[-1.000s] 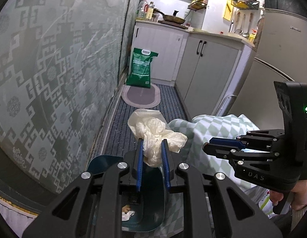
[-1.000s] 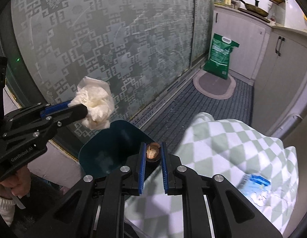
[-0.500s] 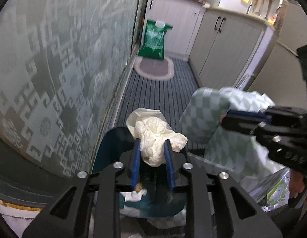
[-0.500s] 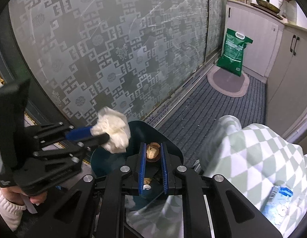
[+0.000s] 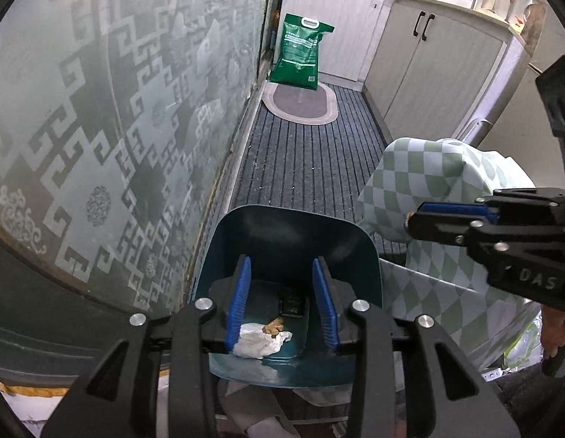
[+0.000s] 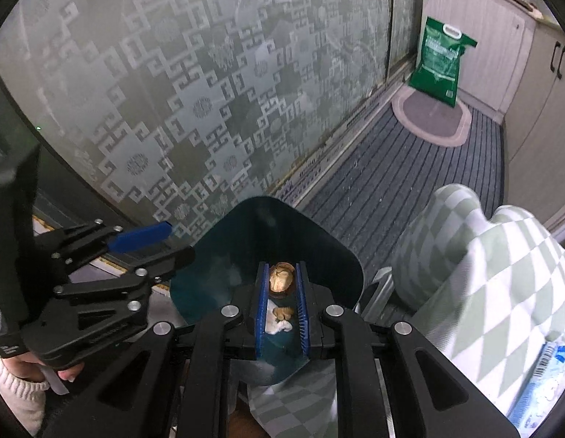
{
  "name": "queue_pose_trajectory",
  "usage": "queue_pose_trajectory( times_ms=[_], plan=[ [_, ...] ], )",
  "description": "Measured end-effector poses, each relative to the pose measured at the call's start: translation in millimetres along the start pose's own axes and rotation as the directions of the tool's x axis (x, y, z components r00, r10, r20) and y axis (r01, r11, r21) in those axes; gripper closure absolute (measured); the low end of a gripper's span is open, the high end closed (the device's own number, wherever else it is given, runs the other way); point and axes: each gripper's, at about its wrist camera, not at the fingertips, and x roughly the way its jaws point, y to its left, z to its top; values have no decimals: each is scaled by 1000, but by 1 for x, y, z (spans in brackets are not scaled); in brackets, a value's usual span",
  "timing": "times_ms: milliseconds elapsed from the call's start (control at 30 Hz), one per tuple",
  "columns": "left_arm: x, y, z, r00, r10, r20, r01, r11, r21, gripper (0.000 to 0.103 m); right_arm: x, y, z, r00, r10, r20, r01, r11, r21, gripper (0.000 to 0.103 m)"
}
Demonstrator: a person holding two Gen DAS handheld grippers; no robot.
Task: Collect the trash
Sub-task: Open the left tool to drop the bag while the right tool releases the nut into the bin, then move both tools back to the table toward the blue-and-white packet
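Over the bin, left gripper (image 5: 282, 303): jaws apart and opening, nothing between the blue pads — the pale tissue wad they pinched a second ago is gone from them.
Tissue wad (image 5: 260, 339): now lying on the floor of the dark teal bin (image 5: 293, 233), touching a small brown scrap; directly below the left jaws.
Right gripper (image 6: 281, 303): jaws close together, clamped on a walnut shell (image 6: 280, 280) near the fingertips, as it was a second ago.
Right gripper's place: it has come in over the bin's open mouth, pointing steeply down, with the dropped trash visible beneath the shell.
Meaning for the task: one piece is delivered; the shell looks to be next, needing only a release — judged from its position above the bin.
Surroundings: checkered green-and-white cloth (image 5: 439, 189) just beside the bin on the right; patterned frosted glass door (image 5: 110, 116) to the left; green sack (image 5: 300, 56) well apart, down the striped floor mat.
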Motion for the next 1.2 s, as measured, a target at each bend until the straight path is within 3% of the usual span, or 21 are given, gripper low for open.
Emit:
queue_pose_trajectory(
  times_ms=[333, 533, 667, 767, 867, 1067, 1200],
  plan=[
    [-16, 8, 3, 998, -4, 64, 5, 1000, -10, 62, 38, 4, -1, 994, 10, -113, -9, 1000, 10, 89],
    [-46, 7, 8, 980, -28, 198, 31, 999, -13, 62, 52, 8, -4, 987, 13, -158, -11, 1000, 17, 88],
    [-71, 2, 10, 952, -45, 301, 52, 998, -16, 60, 57, 8, -5, 984, 20, -179, -16, 1000, 22, 88],
    [-84, -1, 10, 931, -62, 360, 73, 997, -15, 52, 60, 10, -7, 981, 25, -191, -22, 1000, 19, 87],
    [-99, -5, 10, 904, -75, 421, 89, 996, -13, 49, 60, 11, -8, 981, 31, -189, -27, 999, 21, 72],
    [-119, -12, 13, 868, -94, 488, 121, 992, -23, 39, 43, 11, -2, 991, 51, -122, -48, 999, 26, 68],
    [-128, -25, 15, 846, -116, 520, 130, 991, 10, 31, 18, 5, 1, 998, 59, -26, -58, 998, 36, 45]
  ],
)
